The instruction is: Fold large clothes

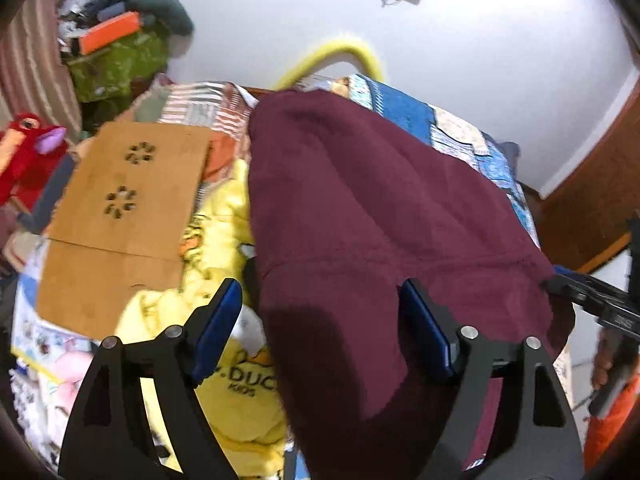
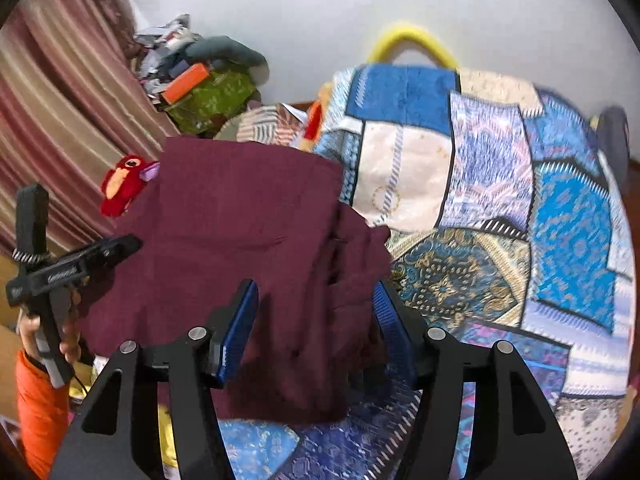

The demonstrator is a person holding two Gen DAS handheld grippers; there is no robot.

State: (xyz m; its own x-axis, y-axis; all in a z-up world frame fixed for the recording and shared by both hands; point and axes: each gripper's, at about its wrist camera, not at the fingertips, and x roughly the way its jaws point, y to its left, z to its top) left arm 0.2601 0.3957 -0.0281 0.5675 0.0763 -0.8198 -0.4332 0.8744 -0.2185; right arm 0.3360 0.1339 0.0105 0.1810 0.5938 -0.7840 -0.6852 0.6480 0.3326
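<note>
Opening both the left hand-held gripper (image 1: 320,320) and the right hand-held gripper (image 2: 316,320), I leave the maroon garment (image 1: 380,208) flat on the bed (image 2: 520,200), centre frame.

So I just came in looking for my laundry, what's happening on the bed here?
A person with handheld tongs in each hand is folding a maroon garment laid on the patchwork bedspread. Both the left tongs and the right tongs stand open over its near edge, not pinching the cloth. A yellow duck-print garment and a wooden lap desk lie beside it.
</note>
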